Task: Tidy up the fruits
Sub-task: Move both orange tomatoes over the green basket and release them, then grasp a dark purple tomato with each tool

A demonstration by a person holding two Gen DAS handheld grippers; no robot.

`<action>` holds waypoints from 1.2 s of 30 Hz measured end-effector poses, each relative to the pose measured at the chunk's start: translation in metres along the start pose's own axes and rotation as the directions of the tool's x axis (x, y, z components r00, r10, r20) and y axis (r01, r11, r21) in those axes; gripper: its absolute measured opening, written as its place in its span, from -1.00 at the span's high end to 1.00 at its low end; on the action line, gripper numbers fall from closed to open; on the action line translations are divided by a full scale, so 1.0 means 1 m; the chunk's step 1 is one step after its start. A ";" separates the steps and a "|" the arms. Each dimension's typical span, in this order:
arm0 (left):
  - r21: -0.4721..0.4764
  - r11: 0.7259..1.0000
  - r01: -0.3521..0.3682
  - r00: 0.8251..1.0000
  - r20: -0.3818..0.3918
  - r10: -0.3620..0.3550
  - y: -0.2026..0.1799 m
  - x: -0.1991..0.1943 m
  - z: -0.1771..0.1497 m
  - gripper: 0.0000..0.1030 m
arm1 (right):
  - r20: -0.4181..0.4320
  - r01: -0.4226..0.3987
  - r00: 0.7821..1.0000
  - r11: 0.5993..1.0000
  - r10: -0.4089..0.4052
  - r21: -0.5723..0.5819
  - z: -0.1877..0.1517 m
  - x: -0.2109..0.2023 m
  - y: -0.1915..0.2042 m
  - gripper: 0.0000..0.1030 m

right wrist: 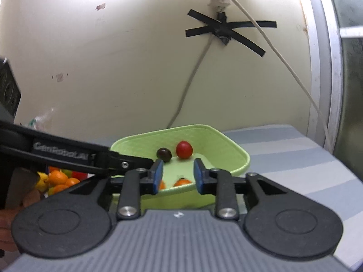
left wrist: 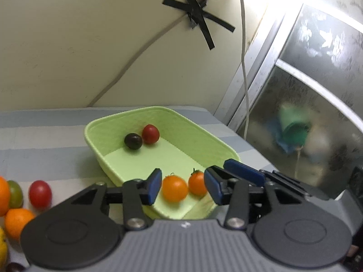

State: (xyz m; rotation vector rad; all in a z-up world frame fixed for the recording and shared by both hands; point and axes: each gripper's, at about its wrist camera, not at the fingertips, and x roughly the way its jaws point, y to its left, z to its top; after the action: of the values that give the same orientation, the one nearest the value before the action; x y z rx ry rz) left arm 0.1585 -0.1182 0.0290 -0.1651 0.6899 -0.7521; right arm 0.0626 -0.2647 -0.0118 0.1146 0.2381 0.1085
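While both grippers hover over the near end of the green basket [left wrist: 95,127], the left gripper [left wrist: 182,187] has its jaws spread with nothing pinched, and the right gripper [right wrist: 178,176] likewise has its jaws parted and empty. Just beyond them two orange tomatoes [left wrist: 174,188] lie in the basket's near corner. Farther in, a dark tomato [left wrist: 133,141] touches a red tomato [left wrist: 150,133]. Left on the striped surface [left wrist: 45,140], loose fruit [left wrist: 40,194] waits.

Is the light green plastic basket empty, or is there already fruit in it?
Not empty. The light green plastic basket holds four small tomatoes: a red one and a dark one at the far end, two orange ones at the near end.
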 end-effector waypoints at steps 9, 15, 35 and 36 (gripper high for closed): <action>-0.079 0.991 -0.106 0.959 0.255 0.123 0.056 -0.151 -0.023 0.18 | 0.093 -0.078 0.993 0.992 0.069 0.095 -0.003 -0.024 -0.008 0.23; -0.088 0.979 -0.186 0.958 0.206 0.200 0.075 -0.187 -0.070 0.18 | 0.048 -0.314 0.949 0.949 0.313 0.025 -0.004 -0.041 0.028 0.22; 0.012 0.943 -0.331 0.943 0.034 0.331 0.076 -0.101 -0.084 0.36 | -0.318 -0.255 0.931 0.941 0.177 -0.222 -0.026 0.021 0.101 0.01; 0.008 0.940 -0.341 0.940 0.038 0.340 0.075 -0.100 -0.084 0.45 | -0.321 -0.257 0.930 0.940 0.177 -0.224 -0.026 0.023 0.102 0.01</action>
State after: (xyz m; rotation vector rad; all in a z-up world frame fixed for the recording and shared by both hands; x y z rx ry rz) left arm 0.0963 0.0132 -0.0119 -0.0425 0.6573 -0.4201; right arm 0.0692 -0.1588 -0.0292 -0.1430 0.5092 0.3810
